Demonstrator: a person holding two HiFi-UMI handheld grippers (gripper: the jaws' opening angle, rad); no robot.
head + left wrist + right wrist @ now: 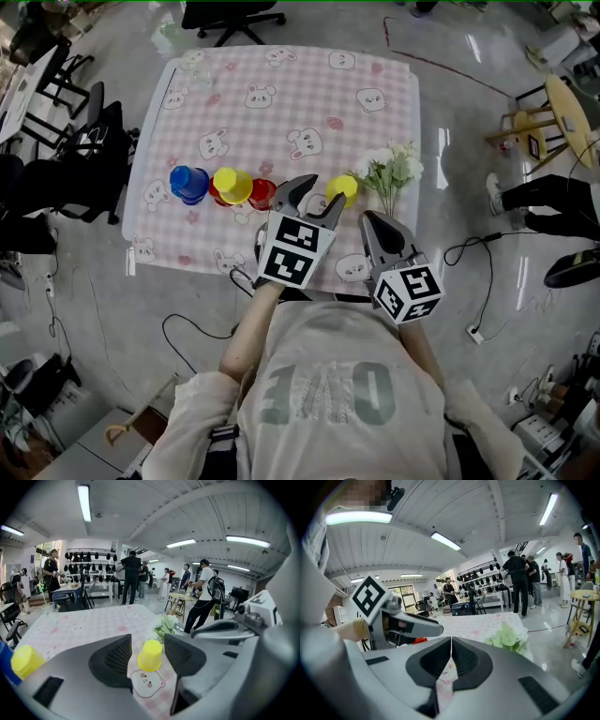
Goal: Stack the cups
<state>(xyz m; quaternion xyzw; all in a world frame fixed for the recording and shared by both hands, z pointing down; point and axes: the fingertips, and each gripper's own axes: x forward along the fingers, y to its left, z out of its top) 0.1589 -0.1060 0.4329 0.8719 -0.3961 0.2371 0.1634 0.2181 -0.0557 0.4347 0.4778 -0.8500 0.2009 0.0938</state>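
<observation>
A pink checked tablecloth (281, 103) carries a row of cups: a blue cup (189, 183), a yellow cup (232, 185), and two red cups (262, 193) beside and behind them. A second yellow cup (342, 187) stands upside down by itself to the right. My left gripper (317, 195) hovers open just short of it. In the left gripper view this lone yellow cup (150, 655) shows in the gap of the left gripper (148, 641), with the pads clear of it. My right gripper (377, 225) is over the table's near edge, and the right gripper (451, 644) has its jaws shut on nothing.
A bunch of white flowers (389, 169) lies at the table's right side, close to the lone yellow cup. Office chairs (94, 141) stand left of the table, a wooden stool (530, 127) to the right. Cables run across the floor (483, 281). People stand in the background (131, 576).
</observation>
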